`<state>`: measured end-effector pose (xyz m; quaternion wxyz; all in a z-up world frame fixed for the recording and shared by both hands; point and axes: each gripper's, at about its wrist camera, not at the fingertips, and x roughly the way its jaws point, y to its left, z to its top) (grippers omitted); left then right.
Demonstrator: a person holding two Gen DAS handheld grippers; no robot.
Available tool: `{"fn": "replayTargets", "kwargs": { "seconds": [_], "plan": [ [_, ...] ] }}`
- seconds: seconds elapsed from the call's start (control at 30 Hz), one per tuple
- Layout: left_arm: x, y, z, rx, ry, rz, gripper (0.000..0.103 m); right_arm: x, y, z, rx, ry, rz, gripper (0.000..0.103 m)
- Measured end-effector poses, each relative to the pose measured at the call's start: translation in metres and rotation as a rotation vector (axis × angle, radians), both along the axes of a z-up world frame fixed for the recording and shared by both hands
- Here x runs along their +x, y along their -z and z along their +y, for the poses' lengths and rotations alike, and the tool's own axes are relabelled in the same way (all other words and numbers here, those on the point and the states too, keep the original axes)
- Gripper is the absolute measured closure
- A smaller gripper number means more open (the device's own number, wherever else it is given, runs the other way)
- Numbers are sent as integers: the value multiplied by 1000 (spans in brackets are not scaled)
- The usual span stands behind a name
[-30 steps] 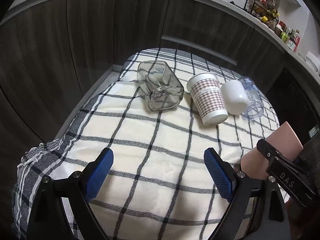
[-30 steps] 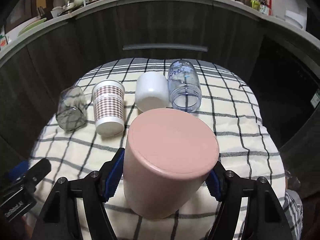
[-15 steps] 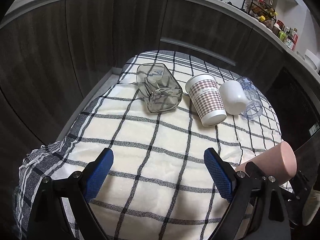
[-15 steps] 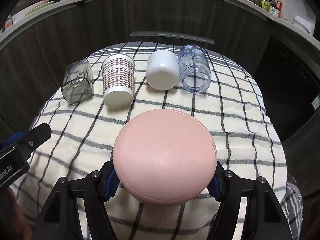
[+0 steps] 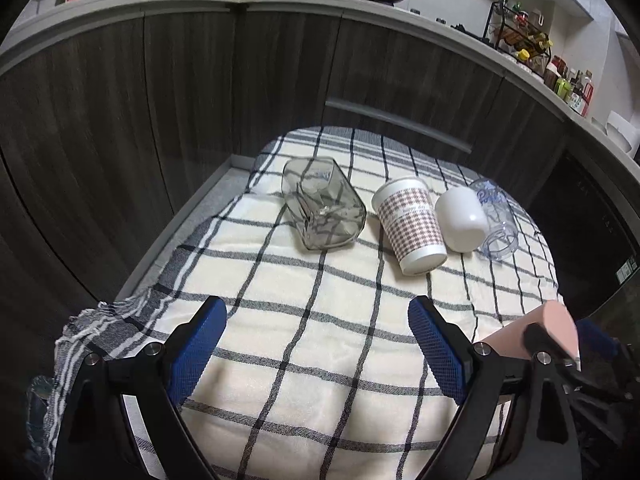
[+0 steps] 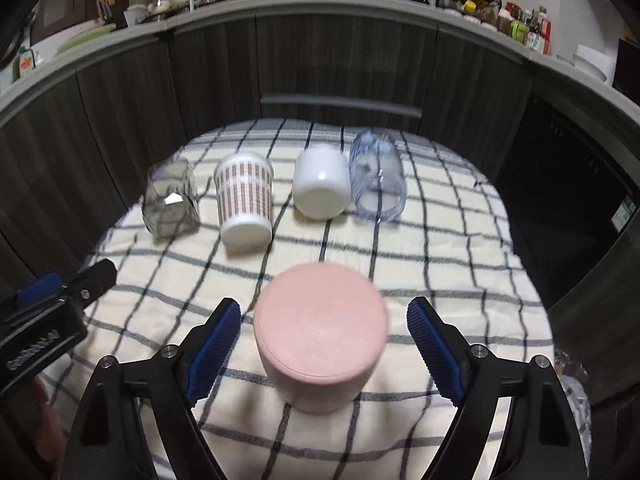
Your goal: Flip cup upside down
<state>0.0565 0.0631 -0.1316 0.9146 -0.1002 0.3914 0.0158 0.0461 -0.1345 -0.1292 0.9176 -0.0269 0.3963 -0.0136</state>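
A checked cloth (image 6: 440, 240) covers the table, bearing a pink cup (image 6: 320, 336) and four cups (image 6: 245, 204) behind.

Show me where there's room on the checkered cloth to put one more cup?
Free: the wide patch between the pink cup and the back row, and in front of the square glass. Crowded: the back row, where patterned cup, white cup and clear cup sit close.
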Motion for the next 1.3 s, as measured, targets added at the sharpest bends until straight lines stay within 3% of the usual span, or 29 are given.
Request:
{"fn": "replayTargets", "kwargs": {
  "seconds": [0.13, 0.4, 1.3],
  "plan": [
    [-7, -12, -4, 10, -1, -16, 9, -13, -25, -5, -11, 12, -72, 9],
    [-25, -39, -18, 80, 21, -55, 7, -36, -55, -12, -18, 14, -122, 8],
    [-56, -83, -39, 162, 71, -91, 4, -61, -83, -37, 90, 16, -121, 7]
  ]
}}
